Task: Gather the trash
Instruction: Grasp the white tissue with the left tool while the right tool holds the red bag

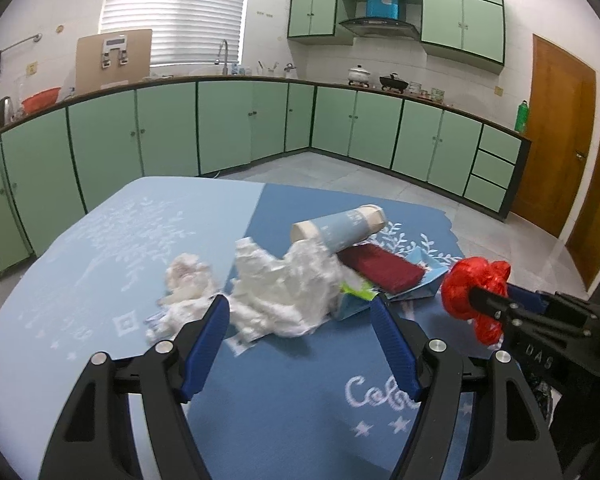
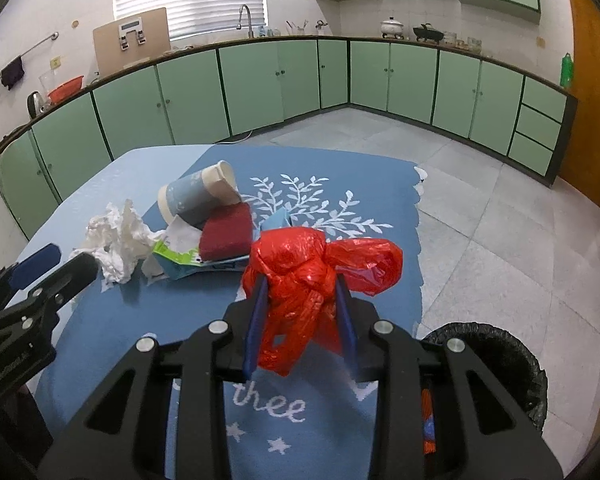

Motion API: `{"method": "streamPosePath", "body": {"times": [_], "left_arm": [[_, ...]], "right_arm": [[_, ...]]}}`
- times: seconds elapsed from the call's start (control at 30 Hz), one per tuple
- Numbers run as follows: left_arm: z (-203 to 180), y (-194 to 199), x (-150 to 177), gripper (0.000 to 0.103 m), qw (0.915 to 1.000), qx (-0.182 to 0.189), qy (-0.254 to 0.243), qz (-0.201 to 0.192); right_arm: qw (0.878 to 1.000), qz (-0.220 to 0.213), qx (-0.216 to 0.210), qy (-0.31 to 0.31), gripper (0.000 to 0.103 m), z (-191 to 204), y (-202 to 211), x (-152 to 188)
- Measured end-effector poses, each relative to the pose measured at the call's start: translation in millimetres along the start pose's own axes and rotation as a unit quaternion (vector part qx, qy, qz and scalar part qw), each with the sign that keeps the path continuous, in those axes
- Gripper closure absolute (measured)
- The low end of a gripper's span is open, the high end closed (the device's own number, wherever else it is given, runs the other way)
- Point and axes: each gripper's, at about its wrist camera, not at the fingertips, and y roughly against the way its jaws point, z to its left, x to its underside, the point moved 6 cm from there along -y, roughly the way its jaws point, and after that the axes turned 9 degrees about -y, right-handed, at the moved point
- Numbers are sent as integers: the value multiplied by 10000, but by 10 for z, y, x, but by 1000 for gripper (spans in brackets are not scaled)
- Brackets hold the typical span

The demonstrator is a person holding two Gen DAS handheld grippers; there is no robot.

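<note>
A pile of trash lies on the blue table cloth point(image 1: 284, 392): crumpled white tissues point(image 1: 276, 292), a tipped paper cup point(image 1: 340, 226), a dark red sponge point(image 1: 380, 268) and a blue-green wrapper point(image 1: 356, 304). My left gripper point(image 1: 300, 308) is open, its fingers just short of the tissues. My right gripper point(image 2: 300, 284) is shut on a knotted red plastic bag point(image 2: 312, 264) and holds it above the table's right part. The bag also shows in the left wrist view point(image 1: 472, 292). The cup point(image 2: 196, 194), sponge point(image 2: 226, 236) and tissues point(image 2: 116, 240) show left of it.
A bin lined with a black bag point(image 2: 496, 360) stands on the floor by the table's right edge, with some trash inside. Green kitchen cabinets point(image 1: 228, 128) run along the far walls. A wooden door point(image 1: 556, 128) is at the right.
</note>
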Motion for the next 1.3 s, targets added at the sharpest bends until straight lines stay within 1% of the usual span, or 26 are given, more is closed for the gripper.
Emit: {"method": "streamPosePath", "body": {"times": [0.13, 0.33, 0.4, 0.47, 0.5, 0.57, 0.67, 0.8, 0.97, 1.13, 1.3], "left_arm": [[-96, -148, -58, 31, 9999, -51, -58, 69], [-132, -348, -106, 32, 9996, -197, -5, 225], [-142, -401, -114, 43, 9996, -84, 56, 279], [-144, -404, -102, 64, 9995, -56, 68, 295], [-145, -399, -97, 70, 9995, 11, 90, 290], [-134, -385, -75, 89, 9994, 65, 141, 300], [-117, -316, -49, 101, 9995, 92, 180, 244], [-114, -77, -54, 102, 9999, 56, 114, -18], [-129, 227, -76, 102, 9997, 49, 75, -237], [-220, 550, -85, 102, 9990, 197, 17, -411], [-342, 771, -82, 102, 9982, 340, -34, -501]], "right_arm": [[10000, 3, -32, -64, 72, -39, -29, -11], [9999, 46, -41, -137, 72, -82, -81, 13], [9999, 68, -52, -147, 72, -88, -95, 35], [9998, 80, -63, -149, 72, -82, -100, 35], [9998, 77, -72, -148, 71, -79, -99, 34], [9998, 50, -97, -144, 71, -67, -81, 35], [9998, 6, -146, -134, 71, -38, -37, 38], [9997, -75, -193, -100, 71, -10, 64, 36], [9994, -214, -273, -77, 71, -1, 252, 29], [9986, -349, -386, -7, 71, 25, 495, 33], [9980, -449, -441, -1, 71, -17, 746, 50]]}}
